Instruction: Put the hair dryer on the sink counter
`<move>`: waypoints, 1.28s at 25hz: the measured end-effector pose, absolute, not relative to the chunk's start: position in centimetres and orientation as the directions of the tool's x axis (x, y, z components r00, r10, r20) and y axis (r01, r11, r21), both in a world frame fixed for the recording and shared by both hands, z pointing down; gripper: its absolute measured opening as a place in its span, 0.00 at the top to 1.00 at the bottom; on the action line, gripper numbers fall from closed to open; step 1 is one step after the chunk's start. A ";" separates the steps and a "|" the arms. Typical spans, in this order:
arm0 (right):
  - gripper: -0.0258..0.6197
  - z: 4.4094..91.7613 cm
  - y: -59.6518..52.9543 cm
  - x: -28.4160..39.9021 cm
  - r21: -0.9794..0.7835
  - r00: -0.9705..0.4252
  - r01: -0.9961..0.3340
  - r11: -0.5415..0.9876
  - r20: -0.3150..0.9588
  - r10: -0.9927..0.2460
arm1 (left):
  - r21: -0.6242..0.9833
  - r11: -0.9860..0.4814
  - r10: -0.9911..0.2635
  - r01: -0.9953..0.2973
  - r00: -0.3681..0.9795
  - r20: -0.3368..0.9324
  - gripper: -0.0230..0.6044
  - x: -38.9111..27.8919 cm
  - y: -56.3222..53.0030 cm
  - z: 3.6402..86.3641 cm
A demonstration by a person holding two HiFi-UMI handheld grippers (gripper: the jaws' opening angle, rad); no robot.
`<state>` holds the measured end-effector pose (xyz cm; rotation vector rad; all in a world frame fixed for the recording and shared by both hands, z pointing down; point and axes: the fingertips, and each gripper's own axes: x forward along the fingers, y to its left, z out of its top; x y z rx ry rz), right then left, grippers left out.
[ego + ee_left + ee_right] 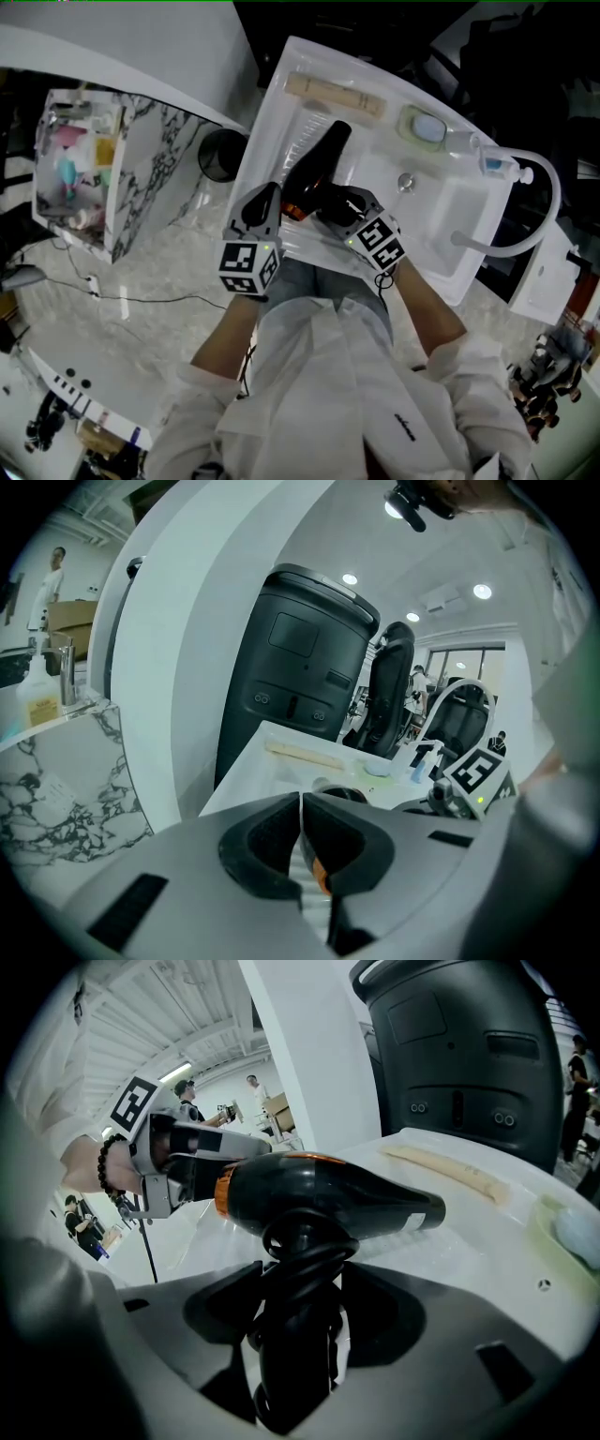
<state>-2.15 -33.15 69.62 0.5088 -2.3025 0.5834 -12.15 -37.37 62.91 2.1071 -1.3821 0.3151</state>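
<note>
So, biggest thing first: the white table point(274, 117) with the sink basin fills the middle of the head view and runs from 11 o'clock down to 4 o'clock. Behind it, at 12 o'clock in both gripper views, there's a big dark grey unit point(300, 667). Over at 9 o'clock in the head view is a marble-patterned cabinet point(155, 159) with a clear box point(75, 159) of small stuff on it, and a round black bin point(221, 155) sits between the cabinet and the table.

The black hair dryer point(319, 159) is over the flat left part of the table. Its nozzle points to 1 o'clock and its orange-ringed rear points to 7 o'clock. I honestly can't tell if it's touching the surface.

The right hand-held gripper point(300, 1307) is clamped on the dryer's handle, with the cord point(305, 1251) coiled around the handle between the jaws. The left hand-held gripper point(302, 808) has its jaws pressed together, and I can't see anything caught between them. In the head view its tip is right by the dryer's orange rear end, at the dryer's 8 o'clock.

Smaller bits on the table: a beige roll point(335, 95) at 12 o'clock, a soap dish point(424, 127) at 1 o'clock, a curved white faucet point(557, 202) at 3 o'clock, and a little pump bottle point(495, 167) just beside it.
</note>
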 end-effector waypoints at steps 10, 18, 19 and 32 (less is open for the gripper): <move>0.53 70.9 -33.4 -2.4 -0.217 -0.651 -0.496 0.841 0.734 -0.194 | 0.350 -0.276 -0.758 -0.895 0.426 0.493 0.91 -12.7 -36.9 63.3; 0.53 71.6 -33.6 -2.5 -0.187 -0.638 -0.492 0.851 0.742 -0.206 | 0.349 -0.264 -0.753 -0.899 0.419 0.508 0.91 -13.0 -36.1 63.9; 0.53 71.7 -33.6 -2.4 -0.188 -0.639 -0.491 0.851 0.742 -0.204 | 0.349 -0.263 -0.752 -0.899 0.418 0.509 0.91 -12.9 -36.0 63.9; 0.51 72.6 -33.9 -1.5 -0.186 -0.629 -0.494 0.849 0.750 -0.202 | 0.351 -0.260 -0.753 -0.899 0.417 0.509 0.91 -12.4 -35.2 63.6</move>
